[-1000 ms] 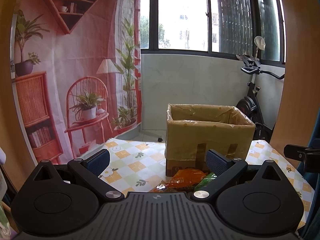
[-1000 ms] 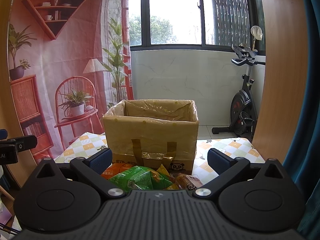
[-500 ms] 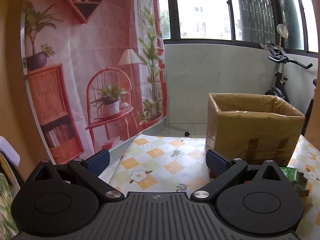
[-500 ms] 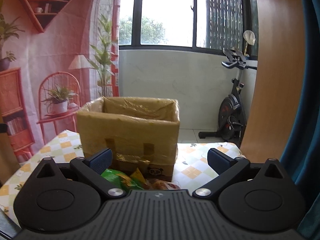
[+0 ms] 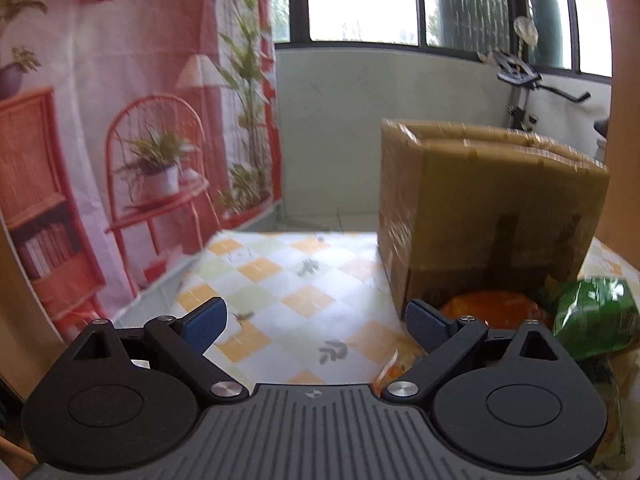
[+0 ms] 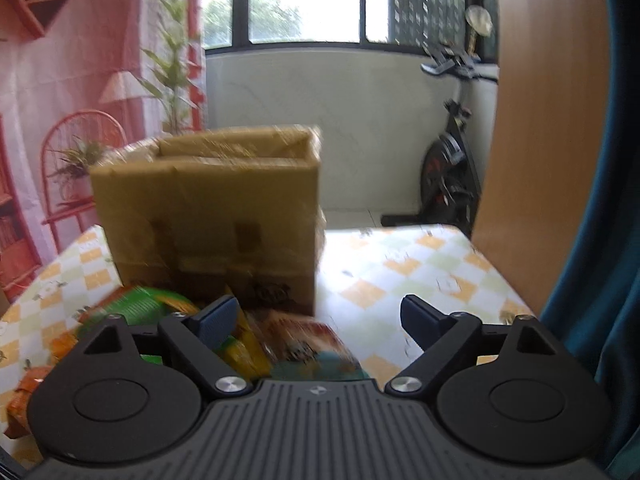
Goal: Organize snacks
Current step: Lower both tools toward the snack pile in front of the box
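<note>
Clearly reaching: both grippers' fingers closing, nothing gripped, left gripper (image 5: 316,322) and right gripper (image 6: 318,316) near snack bags (image 6: 288,340) before the box (image 6: 208,216); next, pinch one.

Left wrist view: camera sits behind its own left gripper (image 5: 316,322), looking forward and somewhat down along the fingers, low over the checked tablecloth (image 5: 280,280). It faces the printed backdrop (image 5: 120,120) and the window wall, with the cardboard box (image 5: 492,216) off to its right, seen corner-on and close.

Right wrist view: same mounting behind the right gripper (image 6: 316,318), also tilted down, close to the table. The cardboard box (image 6: 208,216) stands just left of centre, its near face towards the lens; curtain (image 6: 612,240) at far right.

Shared: box, tablecloth (image 6: 400,264), green snack bag (image 5: 592,320) (image 6: 148,304), exercise bike (image 5: 520,80) (image 6: 452,160), window, backdrop. Both frames motion-blurred.
</note>
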Action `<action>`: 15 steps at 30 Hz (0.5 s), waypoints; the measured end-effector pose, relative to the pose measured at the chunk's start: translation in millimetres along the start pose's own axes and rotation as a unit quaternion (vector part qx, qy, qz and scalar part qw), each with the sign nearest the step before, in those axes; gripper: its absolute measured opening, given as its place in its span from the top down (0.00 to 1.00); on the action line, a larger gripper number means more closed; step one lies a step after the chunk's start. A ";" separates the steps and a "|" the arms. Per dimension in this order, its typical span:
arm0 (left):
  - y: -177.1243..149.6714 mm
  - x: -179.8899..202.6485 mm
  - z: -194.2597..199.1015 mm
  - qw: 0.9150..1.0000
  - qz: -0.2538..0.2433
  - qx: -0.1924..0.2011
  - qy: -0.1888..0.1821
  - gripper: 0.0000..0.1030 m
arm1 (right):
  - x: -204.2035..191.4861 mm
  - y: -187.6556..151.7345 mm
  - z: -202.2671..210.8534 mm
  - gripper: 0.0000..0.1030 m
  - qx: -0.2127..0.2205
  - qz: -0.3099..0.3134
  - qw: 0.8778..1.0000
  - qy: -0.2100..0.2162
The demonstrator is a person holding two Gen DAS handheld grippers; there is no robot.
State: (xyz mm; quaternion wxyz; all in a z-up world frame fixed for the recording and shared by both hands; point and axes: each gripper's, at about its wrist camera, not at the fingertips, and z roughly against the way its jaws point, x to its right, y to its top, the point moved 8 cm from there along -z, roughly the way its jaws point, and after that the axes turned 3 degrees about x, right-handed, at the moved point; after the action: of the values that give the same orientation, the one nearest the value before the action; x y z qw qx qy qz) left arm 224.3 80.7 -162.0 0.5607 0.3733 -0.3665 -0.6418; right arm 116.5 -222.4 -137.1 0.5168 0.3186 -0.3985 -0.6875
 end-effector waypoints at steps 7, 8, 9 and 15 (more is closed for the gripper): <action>-35.4 0.1 -33.3 0.998 0.000 -0.051 -0.029 0.09 | 7.8 -39.7 -25.3 0.18 -0.060 -0.003 0.998 -0.008; -39.5 0.5 -35.7 0.998 0.003 -0.057 -0.036 0.09 | 7.3 -44.3 -29.2 0.19 -0.069 -0.003 0.998 -0.007; -41.4 -0.1 -39.3 0.997 0.004 -0.061 -0.040 0.09 | 6.4 -48.8 -32.5 0.20 -0.077 -0.004 0.997 -0.005; -48.2 4.7 -65.2 0.994 -0.009 -0.081 -0.067 0.12 | -1.5 -65.7 -47.0 0.20 -0.104 -0.002 0.995 0.005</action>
State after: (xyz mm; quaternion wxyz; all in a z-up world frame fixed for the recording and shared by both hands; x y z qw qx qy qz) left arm 260.4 77.6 -234.7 0.5573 0.2865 -0.3468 -0.6979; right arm 126.9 -221.5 -217.2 0.5474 0.2673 -0.3214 -0.7250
